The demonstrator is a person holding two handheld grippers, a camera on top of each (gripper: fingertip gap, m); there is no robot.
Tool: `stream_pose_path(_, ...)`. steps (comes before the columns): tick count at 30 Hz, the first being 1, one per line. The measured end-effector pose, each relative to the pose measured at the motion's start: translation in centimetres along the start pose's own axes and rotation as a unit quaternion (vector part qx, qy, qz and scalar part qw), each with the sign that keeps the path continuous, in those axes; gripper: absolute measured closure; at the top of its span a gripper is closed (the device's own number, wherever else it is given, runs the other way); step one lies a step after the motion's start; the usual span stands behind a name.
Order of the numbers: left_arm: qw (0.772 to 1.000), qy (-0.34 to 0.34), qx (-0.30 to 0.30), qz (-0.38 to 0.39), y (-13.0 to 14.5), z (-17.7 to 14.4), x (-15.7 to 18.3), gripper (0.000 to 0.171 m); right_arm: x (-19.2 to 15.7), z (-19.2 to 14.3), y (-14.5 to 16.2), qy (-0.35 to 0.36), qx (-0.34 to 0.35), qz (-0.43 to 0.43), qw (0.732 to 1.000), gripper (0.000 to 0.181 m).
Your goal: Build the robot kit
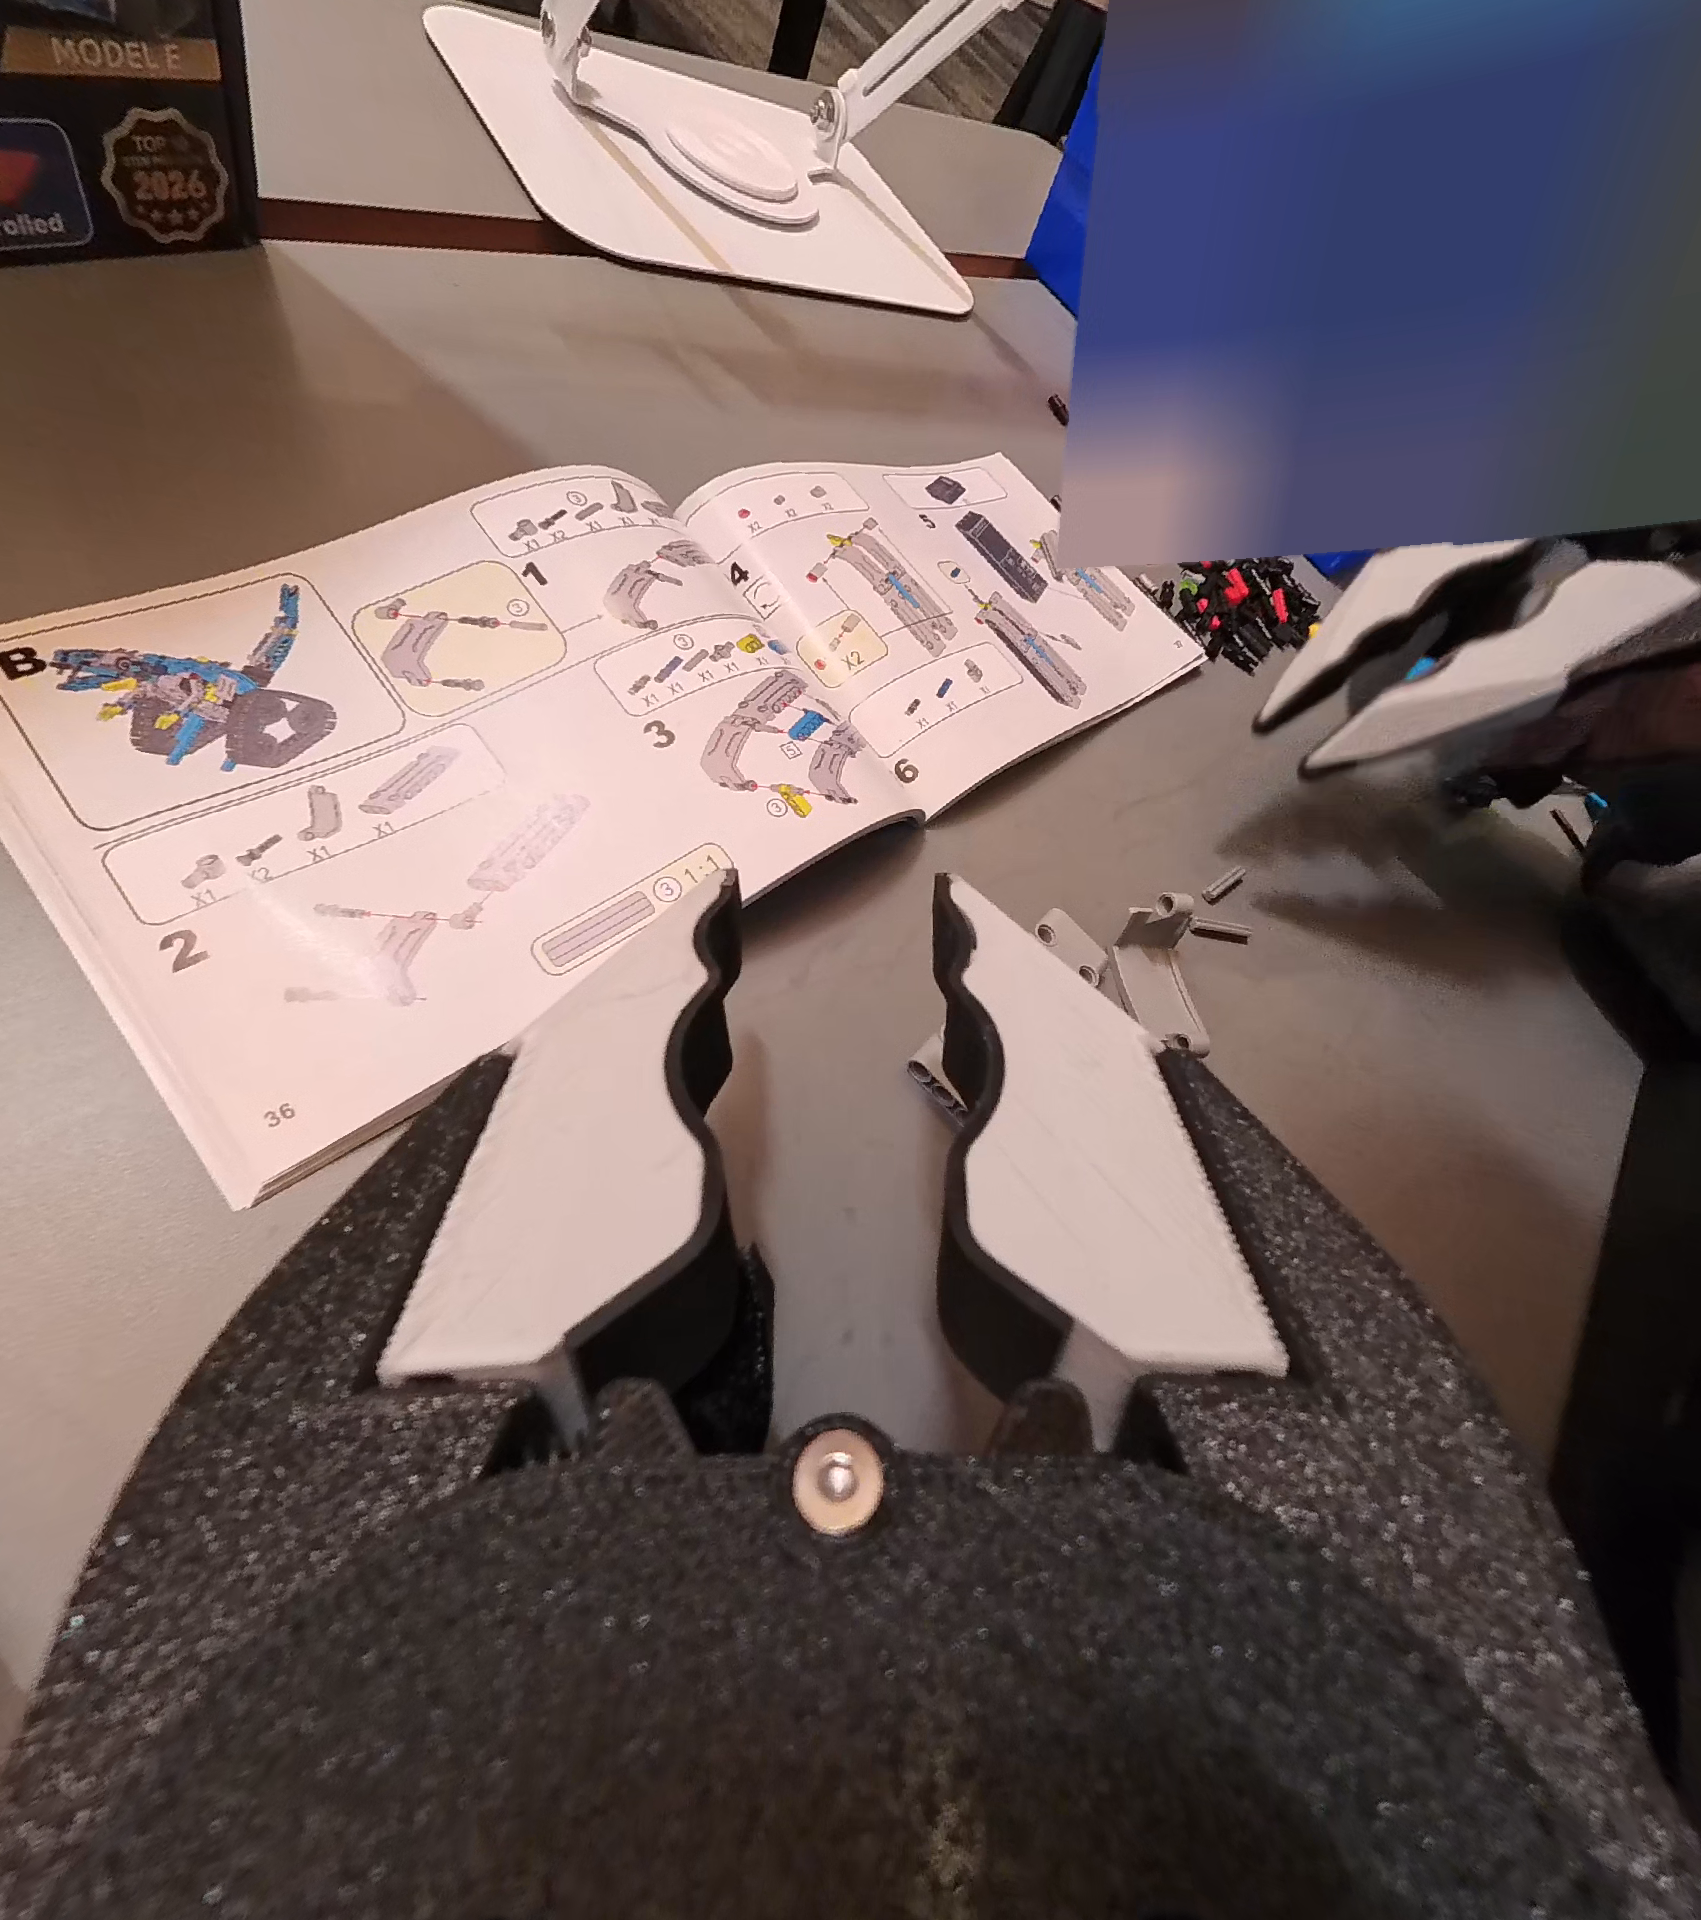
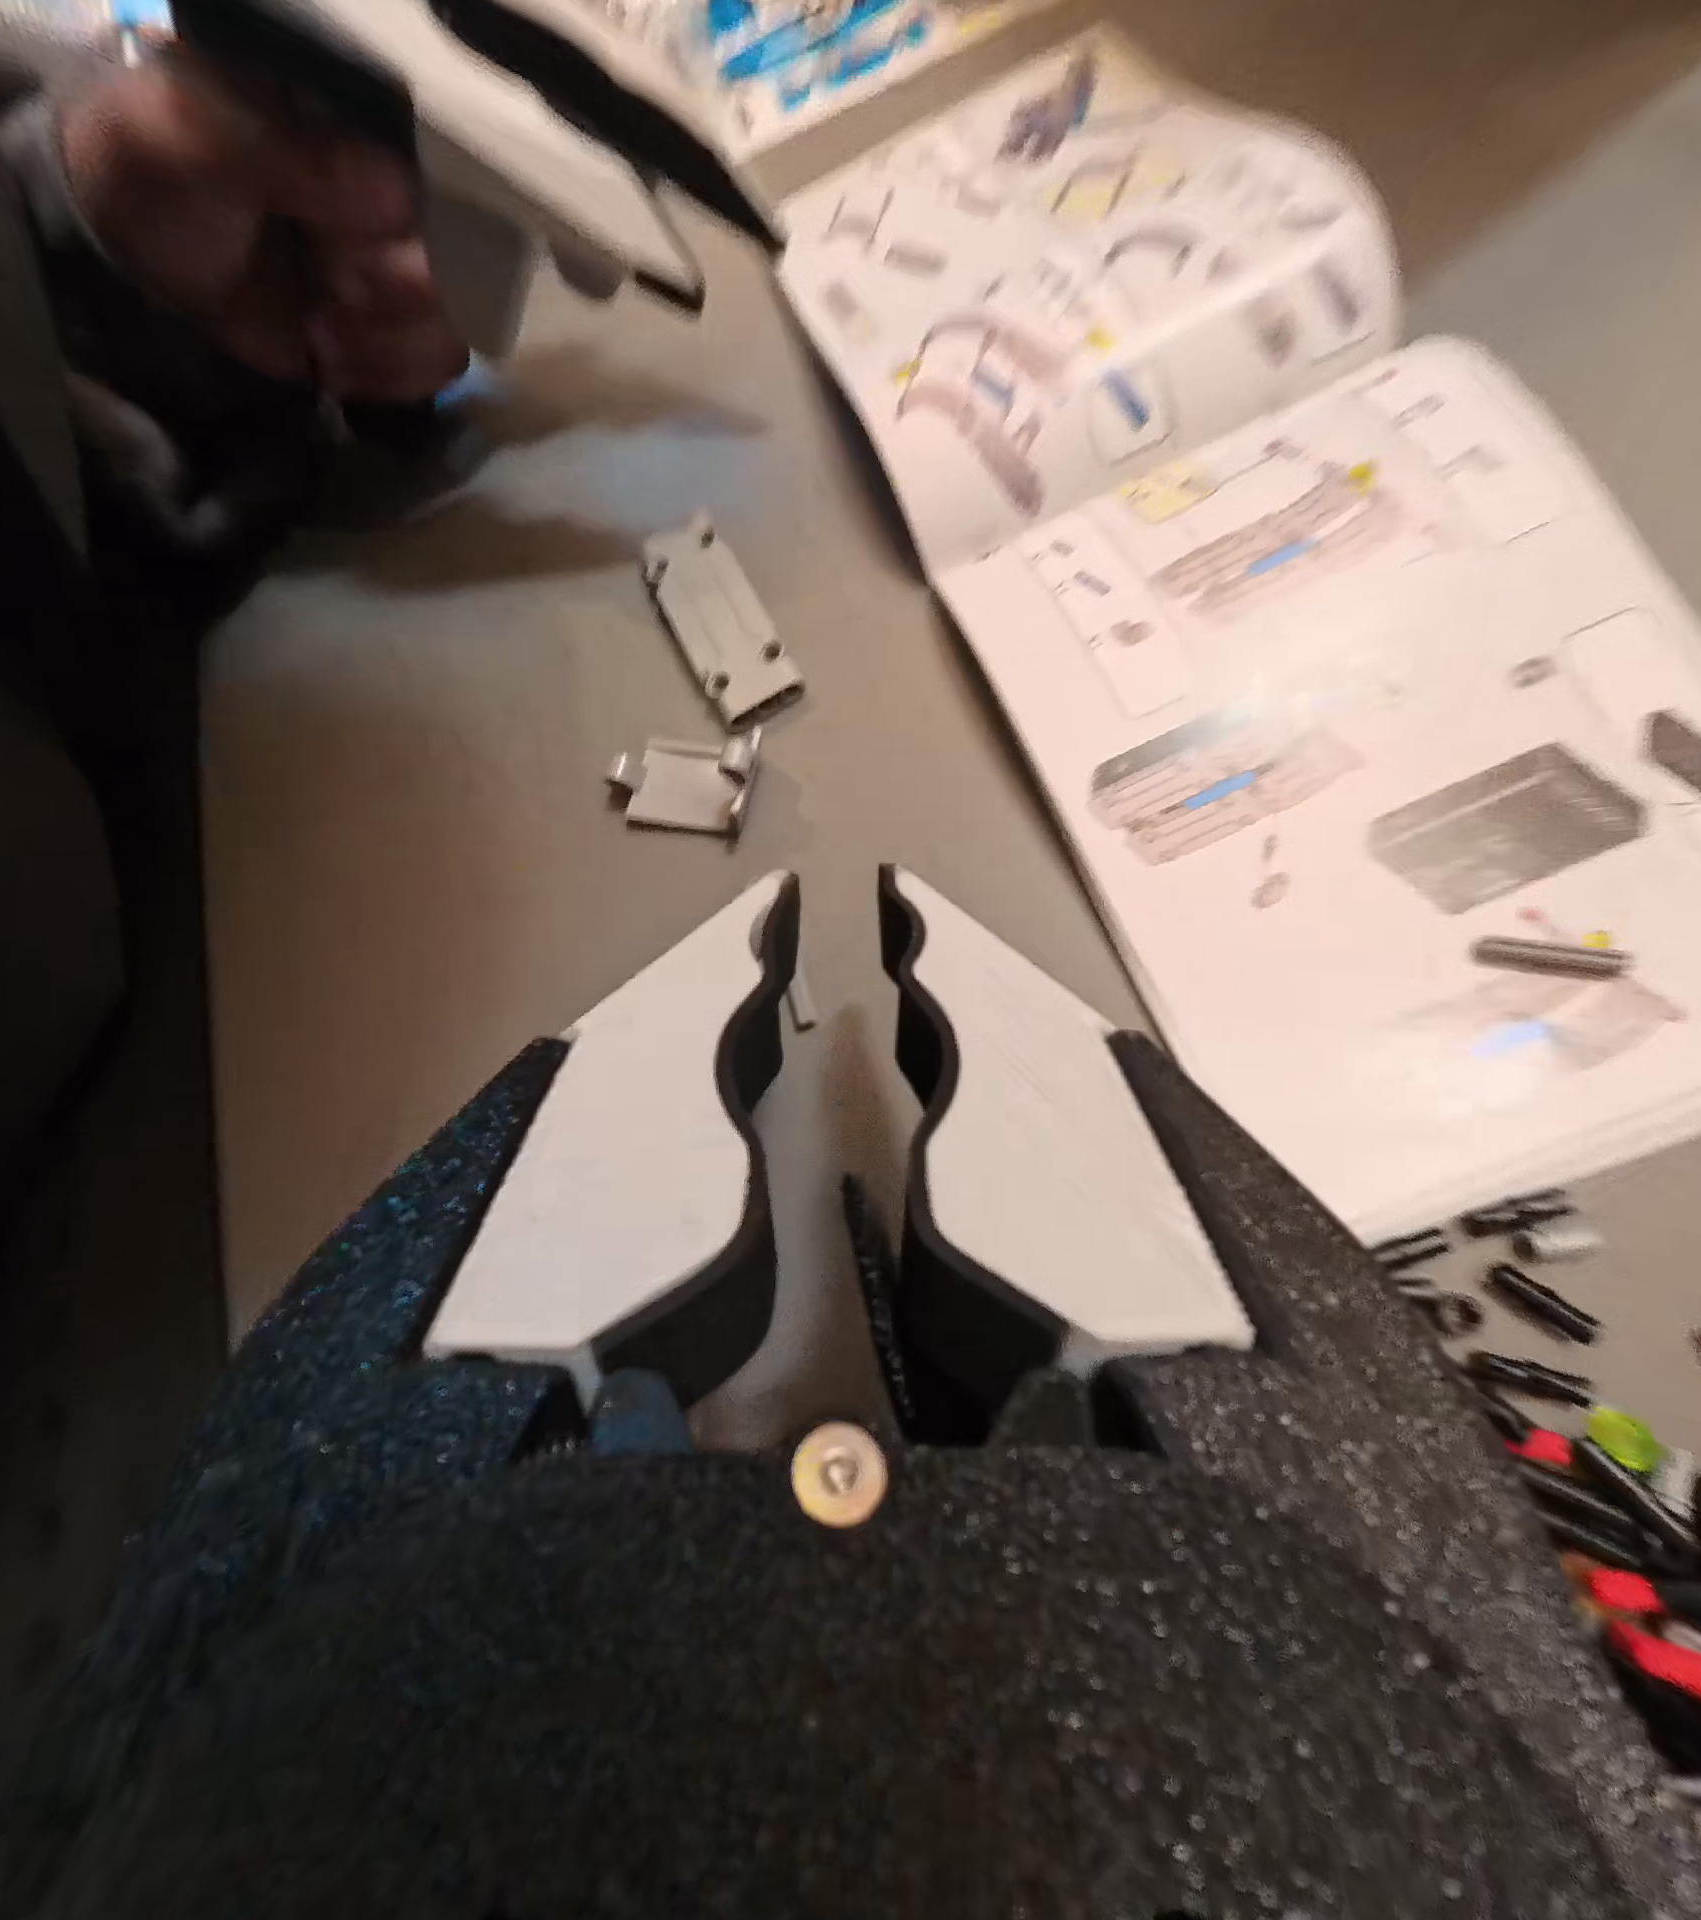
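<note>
Left gripper point(image 1: 838, 894), right gripper point(image 2: 838, 883): jaws apart; one booklet point(image 1: 472, 790).

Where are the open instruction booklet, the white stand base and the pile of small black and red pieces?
instruction booklet point(image 1: 472, 790), left wrist view, on its left page.
white stand base point(image 1: 721, 197), left wrist view, flat plate.
pile of small pieces point(image 1: 1241, 608), left wrist view, pile's middle.

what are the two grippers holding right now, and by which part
Nothing: the left gripper and right gripper are both open and empty above the table.

Grey table point(image 1: 202, 436), white booklet point(image 1: 472, 790), pale grey bricks point(image 2: 721, 623), black-and-red pins point(image 2: 1656, 1538).
</note>
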State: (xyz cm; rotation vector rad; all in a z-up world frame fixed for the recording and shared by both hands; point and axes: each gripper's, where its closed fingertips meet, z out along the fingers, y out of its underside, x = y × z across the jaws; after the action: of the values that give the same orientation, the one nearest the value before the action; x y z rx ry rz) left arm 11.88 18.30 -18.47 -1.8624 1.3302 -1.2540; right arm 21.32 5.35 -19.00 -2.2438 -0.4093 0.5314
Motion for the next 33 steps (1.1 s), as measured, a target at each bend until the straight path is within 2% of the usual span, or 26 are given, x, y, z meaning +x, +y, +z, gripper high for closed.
stream_pose_path(3, 1.0, 0.001, 0.0, -0.001, 0.0, 0.0, 0.0, 0.136, 1.9, -1.7, -1.6, 0.043, 0.063, 0.015, 0.997, 0.168)
stream_pose_path(8, 1.0, -0.001, -0.001, 0.001, 0.0, 0.0, 0.0, 0.136, 3.9, -2.3, -1.4, 0.079, 0.087, 0.04, 0.992, 0.168)
stream_pose_path(16, 1.0, 0.0, -0.004, 0.001, 0.2, 0.1, 0.0, 0.136, 3.9, -1.0, 0.2, 0.08, 0.043, 0.031, 0.995, 0.169)
stream_pose_path(22, 1.0, 0.0, -0.005, 0.001, 0.2, 0.1, 0.0, 0.135, 4.2, -1.0, 0.4, 0.085, 0.041, 0.033, 0.995, 0.169)
stream_pose_path(24, 1.0, 0.0, -0.005, 0.001, 0.2, 0.1, 0.0, 0.136, 3.7, -0.9, 0.6, 0.069, 0.036, 0.034, 0.996, 0.169)
stream_pose_path(25, 1.0, 0.0, -0.005, 0.001, 0.2, 0.1, 0.0, 0.136, 2.6, -0.7, 0.7, 0.038, 0.03, 0.036, 0.998, 0.171)
stream_pose_path(27, 1.0, 0.001, -0.005, 0.0, 0.2, 0.1, 0.0, 0.136, -0.3, -0.1, 1.6, -0.04, -0.003, 0.037, 0.999, 0.171)
stream_pose_path(31, 1.0, 0.001, -0.006, 0.0, 0.2, 0.1, 0.0, 0.136, -1.5, 1.1, 3.3, -0.044, -0.063, 0.001, 0.997, 0.178)
stream_pose_path(33, 1.0, 0.001, -0.006, 0.001, 0.2, 0.1, 0.0, 0.136, -0.8, 1.6, 4.3, -0.021, -0.088, -0.004, 0.996, 0.178)
